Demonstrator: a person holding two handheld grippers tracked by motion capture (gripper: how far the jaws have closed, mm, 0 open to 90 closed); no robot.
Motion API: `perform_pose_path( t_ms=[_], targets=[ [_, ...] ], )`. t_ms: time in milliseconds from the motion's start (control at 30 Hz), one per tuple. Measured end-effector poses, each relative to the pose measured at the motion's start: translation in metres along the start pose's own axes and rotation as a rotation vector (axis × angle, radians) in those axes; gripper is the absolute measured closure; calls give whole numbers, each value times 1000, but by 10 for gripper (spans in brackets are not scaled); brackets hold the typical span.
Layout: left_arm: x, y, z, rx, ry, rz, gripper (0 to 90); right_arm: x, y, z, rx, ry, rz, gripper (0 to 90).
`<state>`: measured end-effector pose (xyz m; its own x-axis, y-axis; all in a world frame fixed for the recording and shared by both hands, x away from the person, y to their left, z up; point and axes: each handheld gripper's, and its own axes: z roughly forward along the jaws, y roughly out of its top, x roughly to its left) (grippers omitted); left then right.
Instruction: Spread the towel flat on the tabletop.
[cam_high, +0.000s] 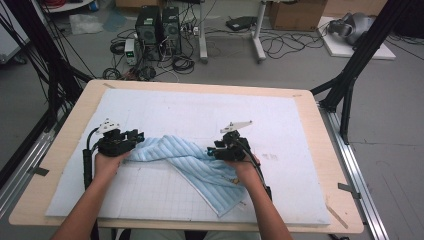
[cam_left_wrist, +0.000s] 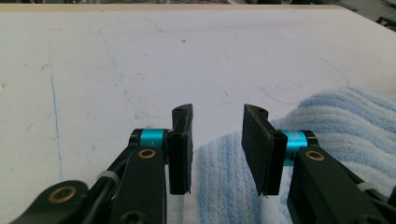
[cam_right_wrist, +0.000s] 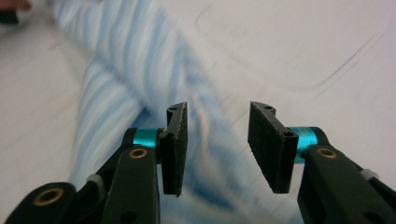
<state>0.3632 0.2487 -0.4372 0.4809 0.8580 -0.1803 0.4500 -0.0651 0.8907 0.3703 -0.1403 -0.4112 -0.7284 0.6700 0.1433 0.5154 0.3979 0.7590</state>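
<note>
We see a light-blue ribbed towel (cam_high: 192, 167) lying rumpled on the white mat (cam_high: 200, 115) that covers the wooden table (cam_high: 65, 135). We hold the left gripper (cam_high: 136, 135) at the towel's left end and the right gripper (cam_high: 212, 150) over its middle fold. Both sets of jaws stand spread, pinching nothing, with terry cloth below the gaps. Computers (cam_high: 159, 27) and cables (cam_high: 182, 62) lie on the floor beyond.

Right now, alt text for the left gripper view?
The left gripper has its two black jaws apart, a fold of light blue ribbed towel lying between them, not pinched. Beyond is a white mat with faint pen lines.
</note>
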Motion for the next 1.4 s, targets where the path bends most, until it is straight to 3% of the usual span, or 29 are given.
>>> perform_pose_path(
  t_ms=[100, 133, 267, 300, 333, 400, 433, 533, 633, 667, 700, 733, 767, 800, 833, 867, 900, 1000, 1033, 1100, 1133, 1167, 1200, 1267, 1300, 1400],
  targets=[
    [0, 0, -1, -11, -3, 0, 625, -1, 10, 15, -6, 24, -2, 550],
    [1, 1, -1, -12, -4, 1, 625, 3, 16, 27, -5, 58, -20, 535],
    [1, 1, -1, -9, -4, -2, 622, 11, 23, 46, 9, 98, -44, 538],
    [1, 0, -1, -10, -3, -2, 620, 13, 25, 51, 17, 104, -51, 569],
    [1, 0, -1, -9, -4, -3, 619, 18, 29, 62, 59, 153, -40, 662],
    [1, 0, -1, -9, -5, -4, 619, 21, 31, 67, 82, 171, -46, 695],
    [1, 0, -1, -12, -4, -8, 618, 25, 31, 74, 132, 201, -64, 774],
    [2, 0, -2, -12, -1, -8, 618, 28, 31, 76, 145, 211, -88, 821],
    [2, 1, -2, -15, 0, -11, 618, 28, 32, 69, 140, 185, -114, 835],
    [2, 1, -3, -18, 10, -9, 614, 25, 33, 62, 125, 128, -116, 840],
    [2, 1, -3, -18, 10, -9, 614, 25, 33, 62, 125, 128, -116, 840],
    [2, 1, -3, -21, 12, -9, 614, 20, 33, 52, 95, 65, -109, 843],
    [3, 1, -4, -20, 12, -9, 614, 20, 33, 52, 95, 65, -109, 843],
    [3, 1, -4, -20, 14, -10, 610, 17, 33, 46, 79, 29, -103, 842],
    [3, 1, -4, -20, 16, -11, 610, 10, 34, 35, 50, -50, -93, 842],
    [3, 1, -4, -22, 16, -12, 610, 10, 34, 35, 50, -50, -93, 842],
    [3, 1, -4, -22, 15, -11, 609, 2, 32, 23, 20, -135, -80, 842],
    [2, 1, -3, -20, 14, -12, 608, -11, 28, 8, -1, -269, -59, 841],
    [2, 1, -3, -19, 14, -11, 608, -11, 28, 8, -1, -269, -59, 841],
    [2, 1, -3, -15, 13, -10, 606, -20, 24, 0, -9, -329, -30, 841],
    [2, 1, -3, -15, 11, -10, 603, -27, 19, -6, 1, -387, -17, 841],
    [2, 1, -3, -14, 11, -12, 603, -27, 19, -6, 1, -387, -17, 841],
    [2, 1, -3, -13, 8, -10, 601, -32, 15, -9, 13, -453, -16, 841],
    [1, 1, -2, -8, 5, -10, 599, -35, 12, -11, 24, -477, -6, 838],
    [-1, 1, -1, -6, -2, -15, 588, -41, 6, -12, 48, -498, 23, 789],
    [-7, 0, 4, 8, -41, -4, 575, -42, 2, -12, 38, -486, 46, 692]
  ],
)
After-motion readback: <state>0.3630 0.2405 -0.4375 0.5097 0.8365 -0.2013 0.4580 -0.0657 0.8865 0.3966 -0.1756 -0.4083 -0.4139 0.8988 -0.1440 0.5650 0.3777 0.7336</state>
